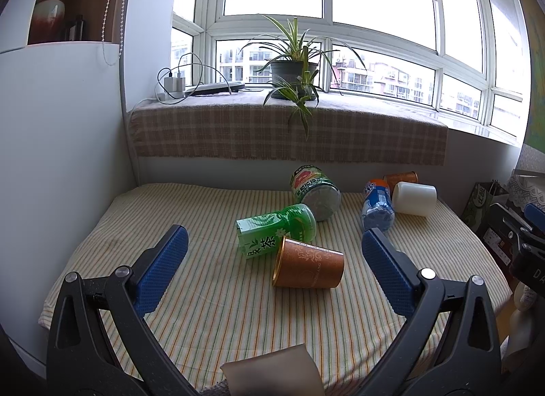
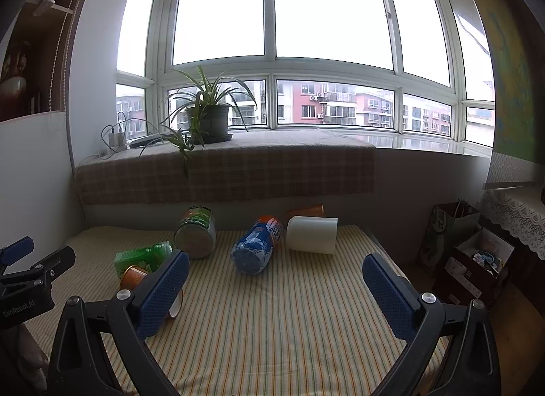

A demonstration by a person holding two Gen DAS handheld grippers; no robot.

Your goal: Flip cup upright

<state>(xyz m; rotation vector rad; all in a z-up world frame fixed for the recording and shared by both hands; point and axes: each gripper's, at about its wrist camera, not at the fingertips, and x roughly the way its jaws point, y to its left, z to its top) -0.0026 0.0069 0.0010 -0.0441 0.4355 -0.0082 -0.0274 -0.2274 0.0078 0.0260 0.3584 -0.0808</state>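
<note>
Blue-padded fingers of the left gripper (image 1: 274, 259) are spreading wide apart nearest the lens, holding nothing, seemingly framing a grasp. Beneath them a striped tablecloth (image 1: 211, 311) is covering the table. Lying on it just ahead is the brown paper cup (image 1: 308, 268), tipped on its side with its rim pointing left, touching a green tea bottle (image 1: 272, 231). Farther back are lying a glass jar (image 1: 315, 193), a blue bottle (image 1: 376, 207), a white cup (image 1: 414, 198) and a second brown cup (image 1: 402, 178). Alongside, the right gripper (image 2: 276, 282) is likewise hanging wide apart and empty, probably waiting.
</note>
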